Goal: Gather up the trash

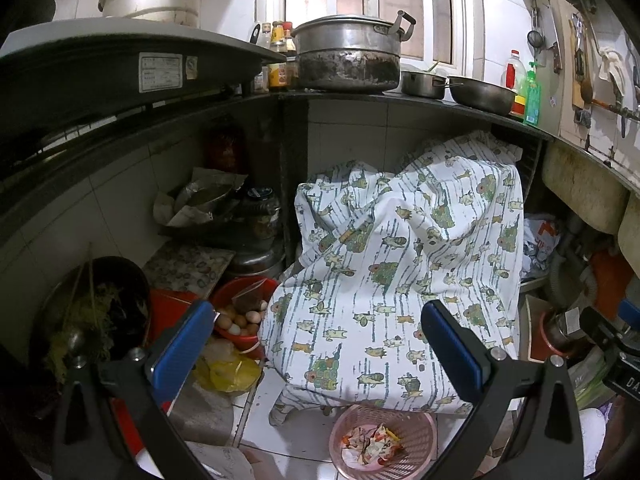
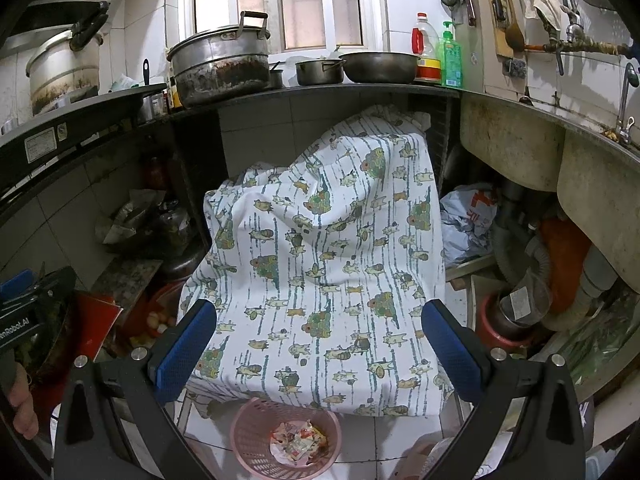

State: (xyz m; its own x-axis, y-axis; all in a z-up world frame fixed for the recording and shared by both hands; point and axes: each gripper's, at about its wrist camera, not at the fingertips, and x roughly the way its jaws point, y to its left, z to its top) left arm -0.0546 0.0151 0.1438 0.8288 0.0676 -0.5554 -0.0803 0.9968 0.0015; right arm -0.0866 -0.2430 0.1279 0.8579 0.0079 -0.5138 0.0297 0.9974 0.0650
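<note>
We are holding the left gripper (image 1: 318, 344) with its blue-padded fingers (image 1: 184, 344) spread wide apart and nothing between them. The right gripper (image 2: 319, 344) is likewise gaping, its fingers (image 2: 450, 346) parted and empty.

Below and between the left fingertips, nearer the right finger, a pink mesh basket (image 1: 416, 424) is sitting on the white tiled floor (image 1: 280, 412), and crumpled wrappers (image 1: 370, 446) are lying inside it. In the right wrist view the same basket (image 2: 248, 432) is sitting below the gap between the fingers, a little toward the left finger, with the wrappers (image 2: 300, 442) in its bottom.

Ahead of both pairs of fingers, a patterned cloth (image 1: 400, 264) is draping over something bulky that we cannot make out; its lower edge is hanging just above the basket's far rim. Beyond the left finger of the left gripper, a red bowl of eggs (image 1: 240, 316) is resting on the floor, with a yellow plastic bag (image 1: 230, 372) just beside it, closer to us.

Far ahead and above the fingers, a blackened metal pot (image 1: 348, 54) is standing on the dark counter (image 1: 440, 108). At the left edge of the right wrist view, a hand (image 2: 24, 404) is gripping the other gripper's handle.
</note>
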